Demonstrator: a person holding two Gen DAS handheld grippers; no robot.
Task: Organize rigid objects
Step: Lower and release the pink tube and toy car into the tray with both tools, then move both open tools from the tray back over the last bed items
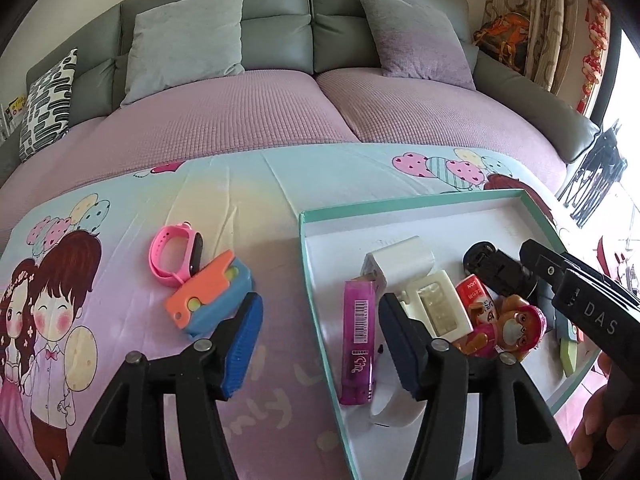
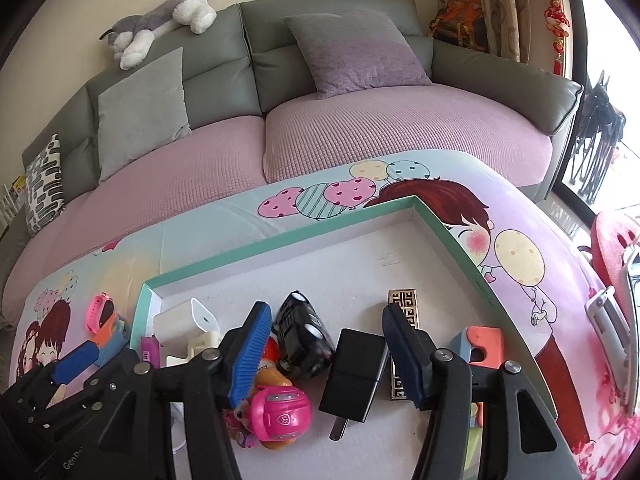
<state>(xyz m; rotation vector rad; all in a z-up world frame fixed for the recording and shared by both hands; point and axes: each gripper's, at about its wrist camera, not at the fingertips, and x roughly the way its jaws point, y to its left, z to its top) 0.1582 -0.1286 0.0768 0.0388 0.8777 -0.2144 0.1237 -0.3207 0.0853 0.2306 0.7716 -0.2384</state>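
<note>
Teal card forms the rim of the shallow box, which rests on a cartoon-printed cloth covering the worktop in front of a grey sofa. The box serves as the collection point: a magenta lighter, white plastic parts, a black toy car, a pink toy figure, a black charger block and a patterned metal lighter already lie on its white floor.

The left gripper hovers with jaws parted and nothing between them; its two pads straddle the box's left rim, with the magenta lighter just inside at about 3 o'clock. The right gripper also stands with jaws apart, over the charger block, which lies flat between the pads without contact, judged as set down rather than held.

Two items are not yet sorted: a pink watch and an orange-and-blue folding toy, touching each other on the cloth at 10 o'clock from the left gripper. These are the probable next targets.
</note>
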